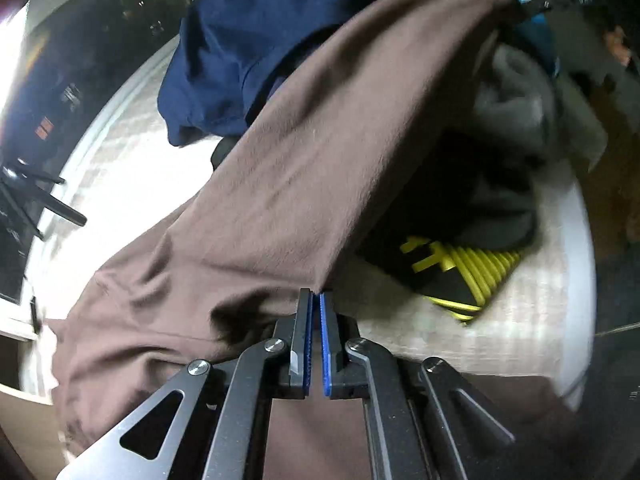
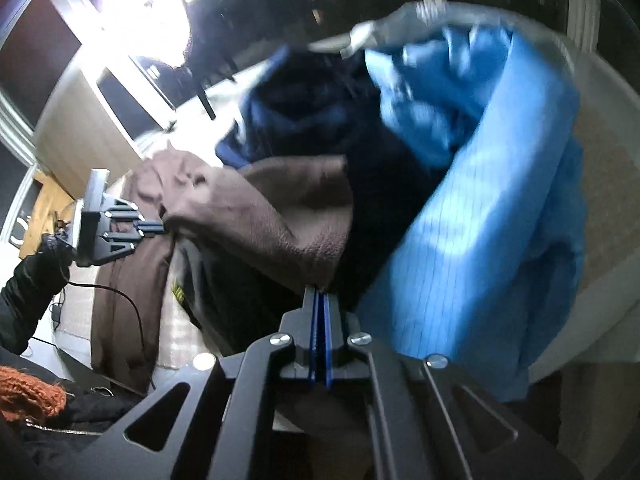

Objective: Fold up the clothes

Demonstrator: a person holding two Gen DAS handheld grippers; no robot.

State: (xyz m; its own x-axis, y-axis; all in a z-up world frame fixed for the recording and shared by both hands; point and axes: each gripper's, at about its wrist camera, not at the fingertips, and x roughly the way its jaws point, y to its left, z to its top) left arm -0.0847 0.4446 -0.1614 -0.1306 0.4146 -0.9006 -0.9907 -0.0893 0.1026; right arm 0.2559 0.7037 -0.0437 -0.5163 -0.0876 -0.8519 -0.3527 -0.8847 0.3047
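left tongs [image 1: 316, 300] clamped on brown garment [image 1: 280, 168] edge | right tongs [image 2: 321, 296] pinching another edge of it | cloth stretched between them, likely to spread it for folding | navy garment [image 1: 256, 48] piled at 12 o'clock on bed [image 1: 520, 320]

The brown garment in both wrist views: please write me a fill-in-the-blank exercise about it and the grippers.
1. The left gripper is shut on the ____ garment.
2. The right gripper is ____ on the same garment.
3. Right of it hangs a light ____ cloth.

Missing words: brown; shut; blue
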